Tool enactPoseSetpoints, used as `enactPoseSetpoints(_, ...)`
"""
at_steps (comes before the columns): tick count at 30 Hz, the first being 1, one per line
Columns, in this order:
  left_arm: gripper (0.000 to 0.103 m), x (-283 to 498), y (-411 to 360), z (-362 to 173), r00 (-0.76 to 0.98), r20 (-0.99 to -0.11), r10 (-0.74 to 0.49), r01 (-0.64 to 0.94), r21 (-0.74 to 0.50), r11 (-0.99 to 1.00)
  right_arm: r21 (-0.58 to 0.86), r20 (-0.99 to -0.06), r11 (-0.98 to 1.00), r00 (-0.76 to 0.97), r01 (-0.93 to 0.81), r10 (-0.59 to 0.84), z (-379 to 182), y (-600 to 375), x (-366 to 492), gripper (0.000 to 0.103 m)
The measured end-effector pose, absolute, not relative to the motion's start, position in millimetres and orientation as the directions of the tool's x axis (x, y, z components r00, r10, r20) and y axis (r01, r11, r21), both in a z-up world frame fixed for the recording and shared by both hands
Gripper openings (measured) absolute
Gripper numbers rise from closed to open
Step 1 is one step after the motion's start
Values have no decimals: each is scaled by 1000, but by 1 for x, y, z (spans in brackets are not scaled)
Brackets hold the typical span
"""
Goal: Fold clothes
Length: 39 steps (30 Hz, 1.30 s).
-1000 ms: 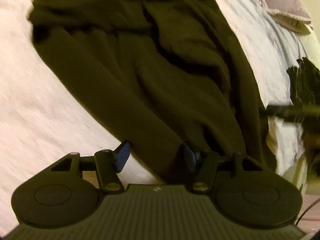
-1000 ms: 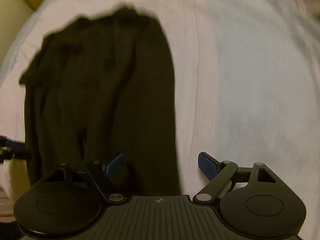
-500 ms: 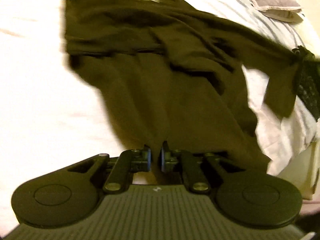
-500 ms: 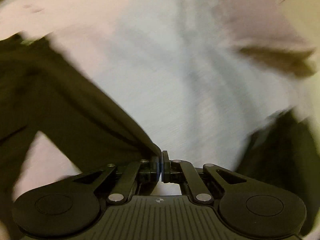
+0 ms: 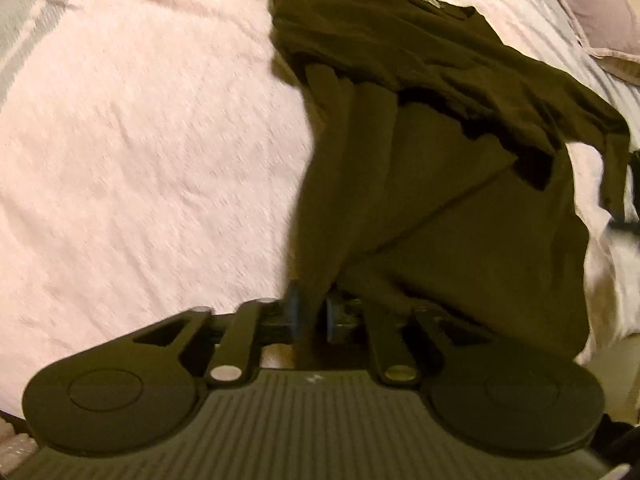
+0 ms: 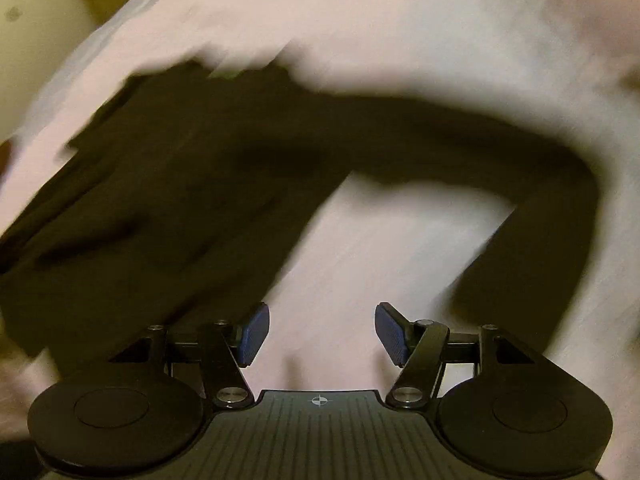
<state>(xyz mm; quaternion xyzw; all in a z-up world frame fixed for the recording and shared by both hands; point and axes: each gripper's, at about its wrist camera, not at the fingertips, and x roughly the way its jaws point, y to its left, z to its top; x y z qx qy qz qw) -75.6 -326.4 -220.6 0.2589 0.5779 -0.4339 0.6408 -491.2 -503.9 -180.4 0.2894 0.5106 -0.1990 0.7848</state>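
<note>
A dark olive long-sleeved shirt (image 5: 440, 160) lies on the pale pink bedsheet (image 5: 140, 140). My left gripper (image 5: 314, 314) is shut on the shirt's near hem, the cloth pulled taut between its pads. In the right wrist view the shirt (image 6: 180, 200) is blurred, its body at left and one sleeve (image 6: 540, 208) bent across to the right. My right gripper (image 6: 322, 334) is open and empty above the bare sheet, between the body and the sleeve end.
A mauve pillow (image 5: 600, 12) lies at the far right of the bed. The bed's edge and a yellowish wall (image 6: 40, 40) show at the upper left of the right wrist view.
My right gripper, shut on the sleeve half a second ago, has opened and let it go. My left gripper stays shut on the hem and has swung so the shirt sits further right.
</note>
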Motion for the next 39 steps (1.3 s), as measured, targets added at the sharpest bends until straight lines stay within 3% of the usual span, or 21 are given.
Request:
enactPoseSetpoints(1,38,-79,-322,-226,-57,-967,-248,861,-174,478,286,-919,738,394,611,29,-194,-489,-494,62)
enactPoseSetpoints(2,40,-82,-318,-231,-74,-968,-240,868,-181,463,317,-918,715,392,623,66,-205,-473,-498,62)
enactPoseSetpoints(9,38,-97,-279,-262,-208,-945,-252,880,-293,373,445,-879,522,468,728,96,-232,-424,-512,61)
enactPoseSetpoints(10,30,-96,-276,-266,-227,-936,-270,871,-319,373,448,-877,494,473,745,82,-232,-421,-513,41)
enactPoseSetpoints(11,6,-94,-275,-267,-246,-927,-283,866,-341,365,453,-877,460,474,764,76,-233,-423,-517,26)
enactPoseSetpoints(12,0,-91,-274,-268,-267,-918,-293,864,-363,350,458,-877,425,475,781,73,-233,-425,-521,6)
enactPoseSetpoints(13,0,-89,-273,-265,-277,-912,-302,868,-373,329,444,-884,433,463,784,68,-228,-429,-523,3)
enactPoseSetpoints(21,0,-57,-234,-212,-252,-915,-315,938,-312,153,190,-960,652,277,734,-33,-147,-434,-523,2)
enactPoseSetpoints(38,1,-54,-217,-237,-214,-963,-162,954,-242,175,38,-999,688,45,724,8,-190,-430,-539,2)
enactPoseSetpoints(39,4,-52,-216,-237,-212,-966,-151,954,-237,181,22,-1000,697,28,717,3,-188,-431,-535,7)
